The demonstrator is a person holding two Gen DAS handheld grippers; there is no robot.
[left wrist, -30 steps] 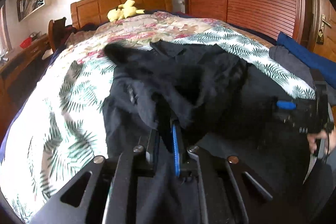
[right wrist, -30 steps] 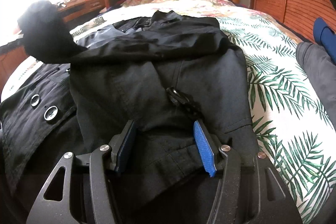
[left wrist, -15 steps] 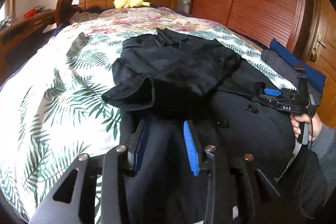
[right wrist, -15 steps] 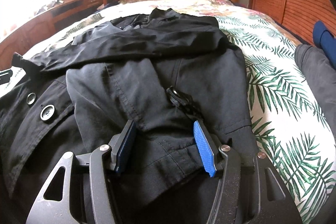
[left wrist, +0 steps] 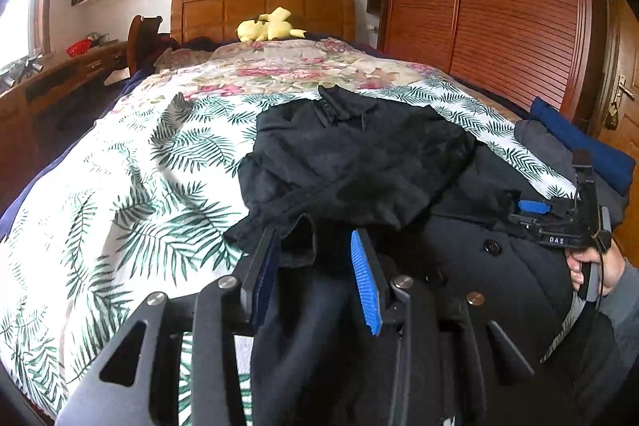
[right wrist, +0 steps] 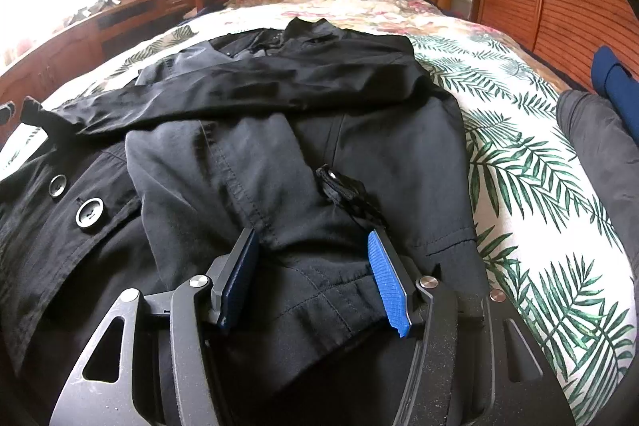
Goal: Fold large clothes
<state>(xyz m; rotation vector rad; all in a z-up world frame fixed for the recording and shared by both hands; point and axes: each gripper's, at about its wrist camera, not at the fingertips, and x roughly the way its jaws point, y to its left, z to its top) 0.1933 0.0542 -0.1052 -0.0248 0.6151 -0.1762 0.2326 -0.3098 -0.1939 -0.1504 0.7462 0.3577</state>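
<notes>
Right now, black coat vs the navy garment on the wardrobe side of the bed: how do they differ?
The black coat lies spread over the middle of the bedspread, one sleeve folded across it; the navy garment is a compact folded bundle at the edge. The coat is black, the bundle blue, lying against a grey garment. Both are on the bed.

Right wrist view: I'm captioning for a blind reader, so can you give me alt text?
A black coat lies on a leaf-print bedspread, one sleeve folded across it. The right gripper rests open on the fabric.
</notes>
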